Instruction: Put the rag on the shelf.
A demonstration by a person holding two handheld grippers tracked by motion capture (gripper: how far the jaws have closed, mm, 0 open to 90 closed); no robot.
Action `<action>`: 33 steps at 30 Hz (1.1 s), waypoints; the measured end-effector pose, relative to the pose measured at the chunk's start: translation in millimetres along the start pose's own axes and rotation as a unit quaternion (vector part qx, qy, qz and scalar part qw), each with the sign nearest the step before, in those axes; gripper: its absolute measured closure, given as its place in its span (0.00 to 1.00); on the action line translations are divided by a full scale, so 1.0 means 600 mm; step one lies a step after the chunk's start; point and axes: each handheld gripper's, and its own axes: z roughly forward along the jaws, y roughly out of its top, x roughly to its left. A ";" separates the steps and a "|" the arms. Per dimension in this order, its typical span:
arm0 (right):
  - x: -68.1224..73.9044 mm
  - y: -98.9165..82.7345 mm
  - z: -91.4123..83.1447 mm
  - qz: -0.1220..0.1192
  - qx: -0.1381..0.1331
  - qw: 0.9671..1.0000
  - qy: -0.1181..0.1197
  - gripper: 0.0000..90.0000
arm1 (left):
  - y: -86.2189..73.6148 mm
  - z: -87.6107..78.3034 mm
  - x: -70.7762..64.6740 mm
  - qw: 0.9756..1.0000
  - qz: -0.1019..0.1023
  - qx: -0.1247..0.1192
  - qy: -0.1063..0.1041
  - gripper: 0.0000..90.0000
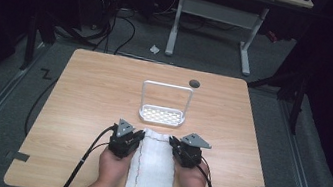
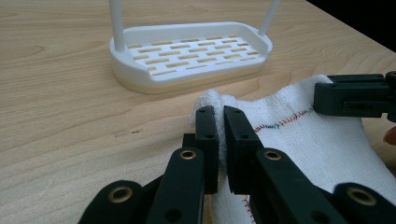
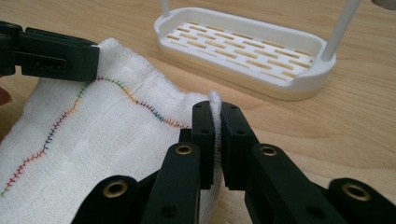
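Observation:
A white cloth (image 1: pixel 152 172) with multicoloured stitching lies on the wooden table (image 1: pixel 94 92), running from the front edge toward a white slotted rack (image 1: pixel 162 115). My left gripper (image 1: pixel 133 136) is shut on the cloth's far left corner (image 2: pixel 212 100); in the left gripper view the fabric is pinched between the two black jaws (image 2: pixel 220 114). My right gripper (image 1: pixel 174 143) is shut on the far right corner (image 3: pixel 214 98), with the cloth (image 3: pixel 102 135) pressed between its jaws (image 3: pixel 217 109). The opposite gripper (image 2: pixel 355 95) (image 3: pixel 51 53) reaches in at the edge of each gripper view.
The rack (image 2: pixel 191 53) (image 3: pixel 247 49) has a tall white hoop handle (image 1: pixel 168 86) and stands just beyond the cloth. A dark round hole (image 1: pixel 194 83) sits near the table's far edge. Cables (image 1: pixel 83 161) trail off the front. Desk legs (image 1: pixel 176 21) stand on the floor behind.

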 end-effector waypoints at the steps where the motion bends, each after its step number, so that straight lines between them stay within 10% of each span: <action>1: 0.000 0.001 -0.002 -0.001 -0.005 1.000 0.000 0.95 | 0.002 -0.001 0.000 1.000 0.001 -0.003 0.001 0.94; 33: 0.023 0.163 -0.117 -0.053 -0.149 0.987 -0.013 0.95 | 0.155 -0.107 -0.033 0.988 0.046 -0.144 -0.023 0.94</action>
